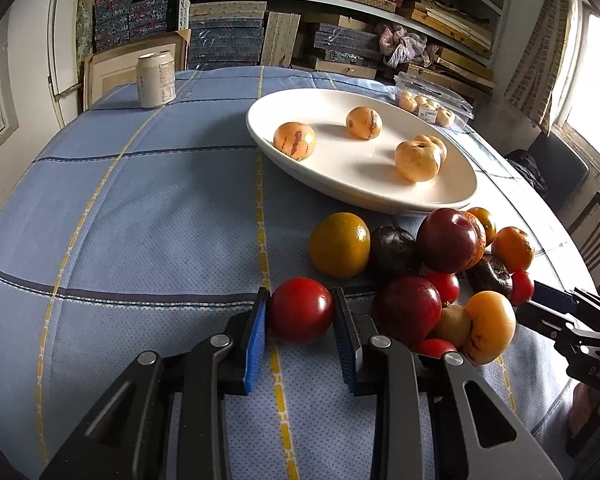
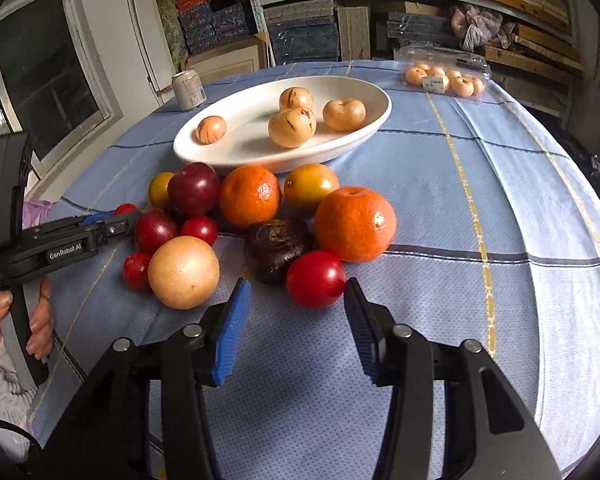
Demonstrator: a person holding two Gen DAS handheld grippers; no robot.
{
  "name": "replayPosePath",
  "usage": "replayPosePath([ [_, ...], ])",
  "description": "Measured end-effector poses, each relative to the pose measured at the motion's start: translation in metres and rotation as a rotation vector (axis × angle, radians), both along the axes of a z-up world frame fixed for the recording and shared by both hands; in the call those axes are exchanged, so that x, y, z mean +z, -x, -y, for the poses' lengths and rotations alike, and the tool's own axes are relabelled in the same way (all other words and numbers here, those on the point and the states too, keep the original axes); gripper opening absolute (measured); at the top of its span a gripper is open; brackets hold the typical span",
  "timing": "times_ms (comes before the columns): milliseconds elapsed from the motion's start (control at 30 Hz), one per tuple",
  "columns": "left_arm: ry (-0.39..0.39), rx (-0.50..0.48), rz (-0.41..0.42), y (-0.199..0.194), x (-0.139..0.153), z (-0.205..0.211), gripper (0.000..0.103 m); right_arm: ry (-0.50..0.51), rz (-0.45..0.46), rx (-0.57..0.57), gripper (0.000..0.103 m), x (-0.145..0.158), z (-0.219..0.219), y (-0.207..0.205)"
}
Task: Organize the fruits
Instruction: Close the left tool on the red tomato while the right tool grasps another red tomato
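A white oval plate point(image 1: 300, 152) point(image 2: 228, 152) holds several pale yellow striped fruits point(image 1: 295, 139) point(image 2: 292, 127). In front of it lies a pile of mixed fruit: oranges point(image 2: 355, 224), dark plums point(image 1: 447, 240), small red tomatoes and a yellow fruit point(image 1: 339, 245). My left gripper point(image 1: 300, 298) is closed on a red tomato point(image 1: 301, 310) resting on the cloth, left of the pile. My right gripper point(image 2: 297, 286) is open, its pads either side of and just short of another red tomato point(image 2: 315, 278); it also shows at the right edge of the left wrist view point(image 1: 548, 300).
A pale drink can point(image 1: 155, 79) point(image 2: 189, 90) stands at the table's far left. A clear plastic box of small pale fruits point(image 1: 430, 106) point(image 2: 446, 76) sits at the far right. A blue checked cloth point(image 1: 140, 220) covers the table. Shelves of boxes stand behind it.
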State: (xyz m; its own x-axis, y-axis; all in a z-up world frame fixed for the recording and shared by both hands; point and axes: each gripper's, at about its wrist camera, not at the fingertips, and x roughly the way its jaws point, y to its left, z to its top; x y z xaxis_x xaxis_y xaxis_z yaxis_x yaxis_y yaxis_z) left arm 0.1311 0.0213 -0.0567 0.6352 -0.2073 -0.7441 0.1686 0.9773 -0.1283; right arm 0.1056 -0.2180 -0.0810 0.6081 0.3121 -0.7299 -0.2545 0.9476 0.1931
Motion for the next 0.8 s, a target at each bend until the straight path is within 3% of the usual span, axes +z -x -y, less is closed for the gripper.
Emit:
replayPosePath([
  [233,0.009,0.0,-0.021,-0.003,-0.004,-0.001,0.031,-0.042,-0.018,-0.026,0.044,-0.001,0.009,-0.006],
  [333,0.013,0.002,-0.022,-0.003,-0.004,-0.001,0.031,-0.069,-0.05,-0.035,0.032,-0.005,0.014,-0.012],
  [800,0.037,0.035,0.021,0.003,0.002,-0.009,0.031,-0.111,0.0,-0.04,0.031,0.002,0.02,-0.002],
])
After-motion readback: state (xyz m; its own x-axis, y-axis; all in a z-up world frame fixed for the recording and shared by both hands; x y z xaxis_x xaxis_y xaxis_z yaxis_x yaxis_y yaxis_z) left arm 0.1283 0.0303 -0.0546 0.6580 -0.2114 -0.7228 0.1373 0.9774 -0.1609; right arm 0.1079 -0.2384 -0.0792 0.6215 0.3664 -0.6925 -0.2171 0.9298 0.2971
